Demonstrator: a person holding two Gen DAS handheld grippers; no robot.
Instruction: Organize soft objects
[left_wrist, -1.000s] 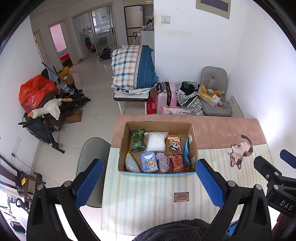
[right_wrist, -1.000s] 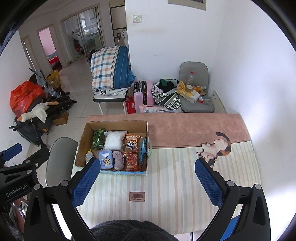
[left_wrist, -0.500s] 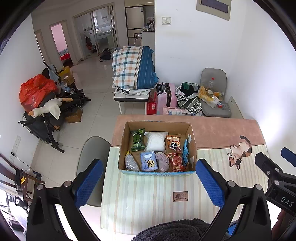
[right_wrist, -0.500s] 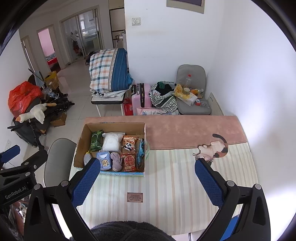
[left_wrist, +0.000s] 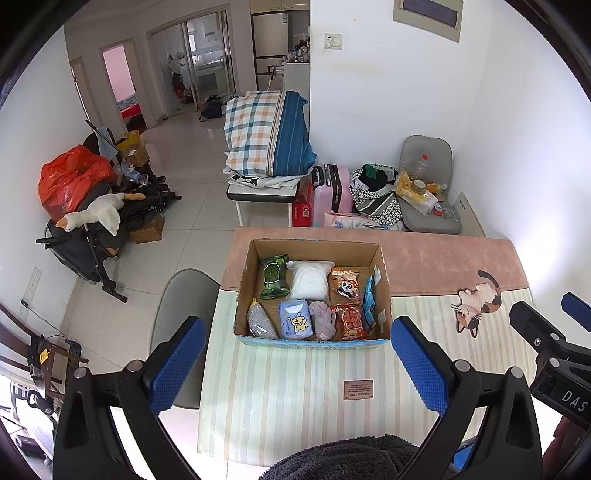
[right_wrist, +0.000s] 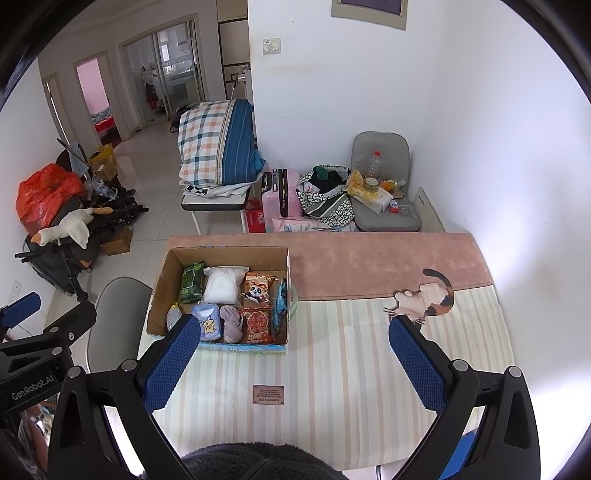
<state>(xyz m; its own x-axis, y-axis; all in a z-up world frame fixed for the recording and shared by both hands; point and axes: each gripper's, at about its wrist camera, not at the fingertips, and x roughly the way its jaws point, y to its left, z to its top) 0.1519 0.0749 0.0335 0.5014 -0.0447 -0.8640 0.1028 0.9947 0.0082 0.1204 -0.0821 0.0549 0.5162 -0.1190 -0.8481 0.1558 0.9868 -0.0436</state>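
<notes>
An open cardboard box (left_wrist: 246, 273) (right_wrist: 162, 284) stands on the table, holding soft packs: a green pack (left_wrist: 274, 276), a white bag (left_wrist: 309, 280), a panda snack bag (left_wrist: 345, 286), a blue tissue pack (left_wrist: 295, 319), a mauve cloth roll (left_wrist: 322, 320) and a red snack bag (left_wrist: 349, 320). My left gripper (left_wrist: 299, 363) is open and empty, held high above the table in front of the box. My right gripper (right_wrist: 295, 363) is open and empty, high over the striped mat to the right of the box.
A striped mat (right_wrist: 332, 369) with a cat picture (right_wrist: 428, 299) and a pink strip (right_wrist: 369, 258) covers the table. A grey chair (left_wrist: 177, 306) stands at its left. Beyond are a bedding stack (left_wrist: 266, 136), a pink suitcase (left_wrist: 332, 192) and a second, cluttered chair (left_wrist: 424, 206).
Both grippers have risen and drawn back a little, so the box and table look smaller and farther. Both stay open and empty.
</notes>
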